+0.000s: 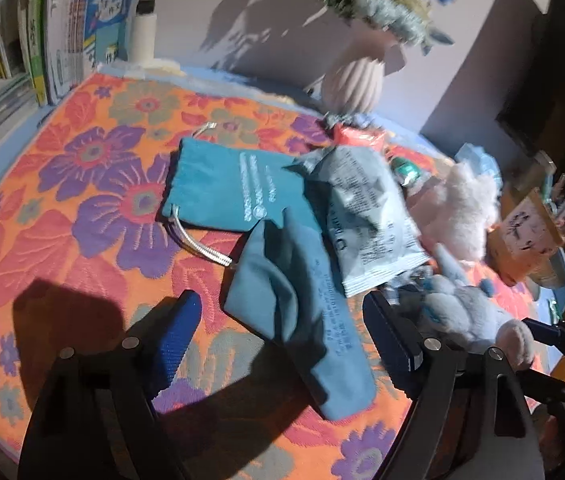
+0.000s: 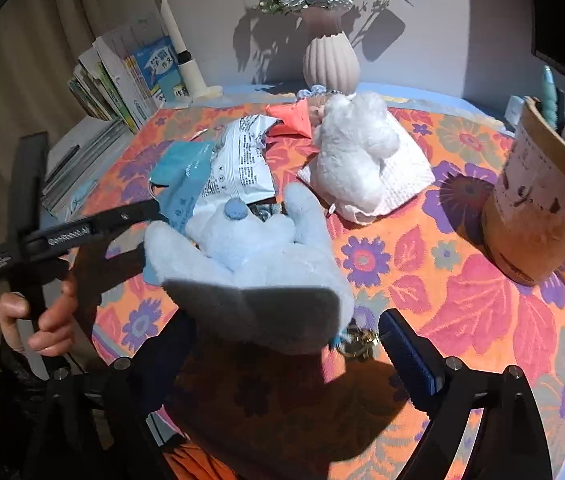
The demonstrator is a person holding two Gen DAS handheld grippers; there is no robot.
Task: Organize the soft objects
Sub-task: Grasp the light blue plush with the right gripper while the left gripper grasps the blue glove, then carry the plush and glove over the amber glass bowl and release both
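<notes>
A crumpled teal drawstring pouch (image 1: 294,300) lies on the floral cloth between the fingers of my left gripper (image 1: 282,344). That gripper is open and its pads stand clear of the fabric. A second teal pouch (image 1: 222,188) lies flat behind it, under a grey snack packet (image 1: 366,216). A light blue plush toy (image 2: 258,264) lies between the fingers of my right gripper (image 2: 290,348), which is open. Its right finger (image 2: 406,352) stands apart from the toy and the toy hides the left finger. A white fluffy plush (image 2: 354,160) sits on a white waffle cloth (image 2: 406,172).
A ribbed vase (image 2: 330,64) with flowers stands at the back, with a red packet (image 2: 290,120) in front of it. Books (image 2: 122,84) and a lamp post (image 2: 178,40) are at the back left. A brown paper tub of pens (image 2: 538,208) stands on the right. A hand (image 2: 42,312) holds the left gripper's handle.
</notes>
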